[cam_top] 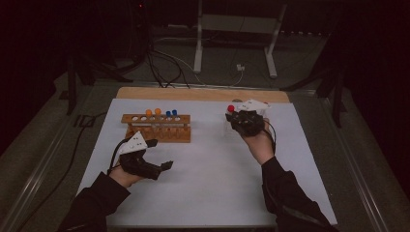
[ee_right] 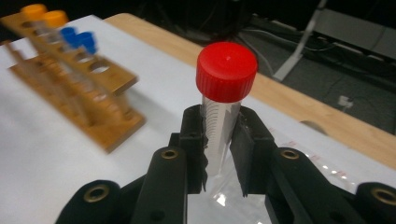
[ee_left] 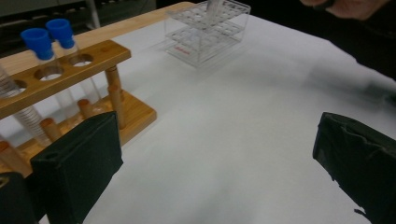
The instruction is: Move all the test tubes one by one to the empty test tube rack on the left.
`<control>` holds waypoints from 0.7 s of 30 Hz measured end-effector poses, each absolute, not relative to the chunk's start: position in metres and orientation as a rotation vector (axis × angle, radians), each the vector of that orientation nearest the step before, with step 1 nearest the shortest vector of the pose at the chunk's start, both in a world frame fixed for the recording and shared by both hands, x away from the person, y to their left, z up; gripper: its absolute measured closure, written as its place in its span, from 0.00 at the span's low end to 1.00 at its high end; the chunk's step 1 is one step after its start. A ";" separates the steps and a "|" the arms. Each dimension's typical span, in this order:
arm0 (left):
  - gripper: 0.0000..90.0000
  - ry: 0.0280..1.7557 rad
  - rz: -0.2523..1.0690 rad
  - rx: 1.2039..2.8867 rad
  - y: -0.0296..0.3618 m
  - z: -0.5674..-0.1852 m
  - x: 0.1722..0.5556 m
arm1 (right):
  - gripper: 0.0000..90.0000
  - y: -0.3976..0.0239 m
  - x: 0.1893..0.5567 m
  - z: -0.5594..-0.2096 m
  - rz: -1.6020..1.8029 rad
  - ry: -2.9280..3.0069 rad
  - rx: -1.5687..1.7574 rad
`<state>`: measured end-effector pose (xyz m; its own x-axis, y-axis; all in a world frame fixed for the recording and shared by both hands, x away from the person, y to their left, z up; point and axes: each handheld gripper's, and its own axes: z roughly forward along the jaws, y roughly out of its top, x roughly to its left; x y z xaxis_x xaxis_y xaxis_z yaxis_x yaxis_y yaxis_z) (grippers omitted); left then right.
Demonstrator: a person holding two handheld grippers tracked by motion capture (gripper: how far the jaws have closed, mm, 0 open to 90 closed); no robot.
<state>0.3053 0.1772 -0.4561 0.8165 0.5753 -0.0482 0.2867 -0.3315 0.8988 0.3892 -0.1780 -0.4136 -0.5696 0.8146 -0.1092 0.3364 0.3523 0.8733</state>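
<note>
Gripped in the right gripper (ee_right: 218,154) is a clear graduated tube with a red screw cap (ee_right: 226,71), its jaws clamped on the tube's body just under the cap, with the tube standing upright between them. In the high view this right gripper (cam_top: 238,115) is held above the far right part of the white sheet (cam_top: 217,169), over a clear plastic rack (ee_left: 205,28) that sits near the wooden table edge (cam_top: 203,94).

Left gripper (cam_top: 157,154) hovers low over the near left of the sheet with its jaws spread wide and nothing between them. Just beyond it stands a wooden tube rack (cam_top: 157,126), which carries two orange-capped tubes (cam_top: 153,112) and two blue-capped tubes (ee_left: 49,37), with several holes free. That wooden rack lies well apart from the clear one, with bare sheet between the two.

Beyond the table, cables (cam_top: 164,65) and a white metal stand (cam_top: 232,43) rest on the floor.
</note>
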 end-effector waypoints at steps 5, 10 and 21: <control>0.02 0.627 0.326 1.939 0.172 -0.450 0.307 | 0.84 -0.174 0.371 -0.420 1.159 2.129 0.954; 0.02 0.598 0.320 1.947 0.163 -0.443 0.307 | 0.84 -0.169 0.354 -0.429 1.176 2.176 0.927; 0.04 0.523 0.312 1.951 0.145 -0.423 0.308 | 0.84 -0.155 0.323 -0.445 1.201 2.277 0.856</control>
<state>0.3085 0.1448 -0.4232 0.8709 0.4912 -0.0155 0.2194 -0.3605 0.9066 0.3231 -0.1547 -0.4446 -0.7194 0.6897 -0.0823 0.3215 0.4355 0.8408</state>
